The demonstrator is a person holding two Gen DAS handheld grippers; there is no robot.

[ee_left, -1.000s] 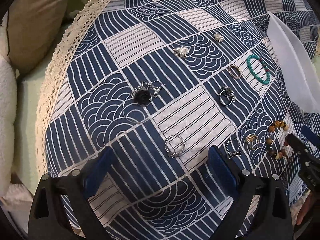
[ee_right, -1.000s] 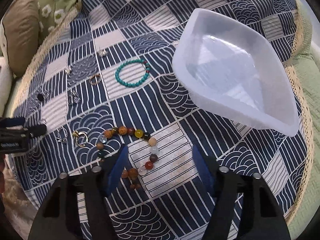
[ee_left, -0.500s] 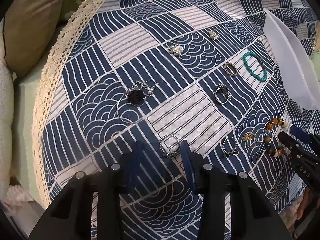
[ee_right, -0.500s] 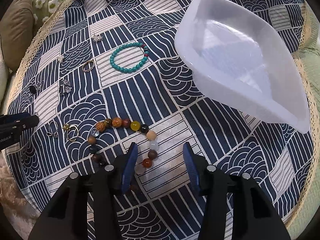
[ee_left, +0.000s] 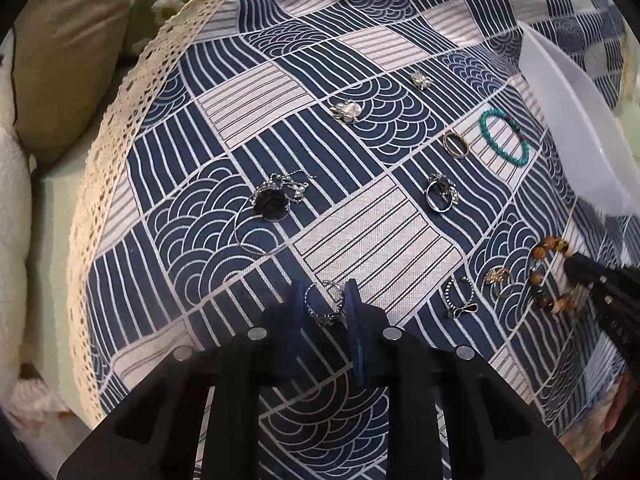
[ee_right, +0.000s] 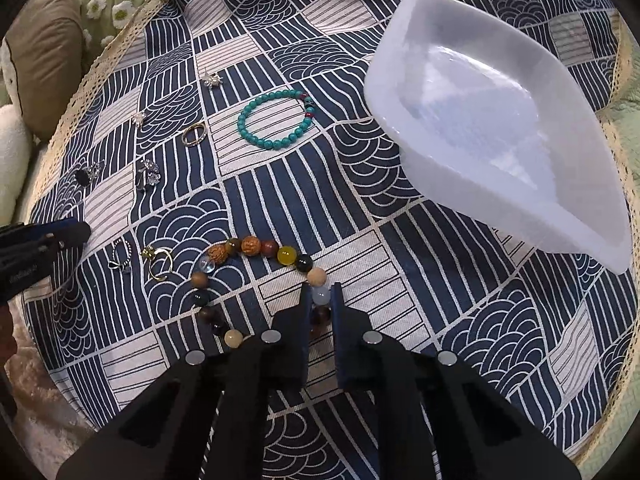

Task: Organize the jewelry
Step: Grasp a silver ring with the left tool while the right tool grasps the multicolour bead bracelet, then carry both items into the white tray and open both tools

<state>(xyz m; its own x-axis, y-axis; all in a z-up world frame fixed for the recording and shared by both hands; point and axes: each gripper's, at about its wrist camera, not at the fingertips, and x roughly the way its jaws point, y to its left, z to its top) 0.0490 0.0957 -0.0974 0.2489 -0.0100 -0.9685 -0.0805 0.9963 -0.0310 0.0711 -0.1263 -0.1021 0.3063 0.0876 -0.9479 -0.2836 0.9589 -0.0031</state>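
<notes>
The left gripper (ee_left: 325,306) has its fingers closed against both sides of a silver ring (ee_left: 325,305) lying flat on the patterned cloth (ee_left: 360,240), near 6 o'clock in the left wrist view. The right gripper (ee_right: 320,308) pinches the mixed-bead bracelet (ee_right: 256,258) at its right end; the loop's long axis runs toward 9 o'clock, and the beads between the pads are partly hidden. The white tray (ee_right: 580,240) at 2 o'clock holds nothing, its long axis running from 11 to 5 o'clock. The turquoise bracelet (ee_right: 276,124) lies at 11 o'clock.
</notes>
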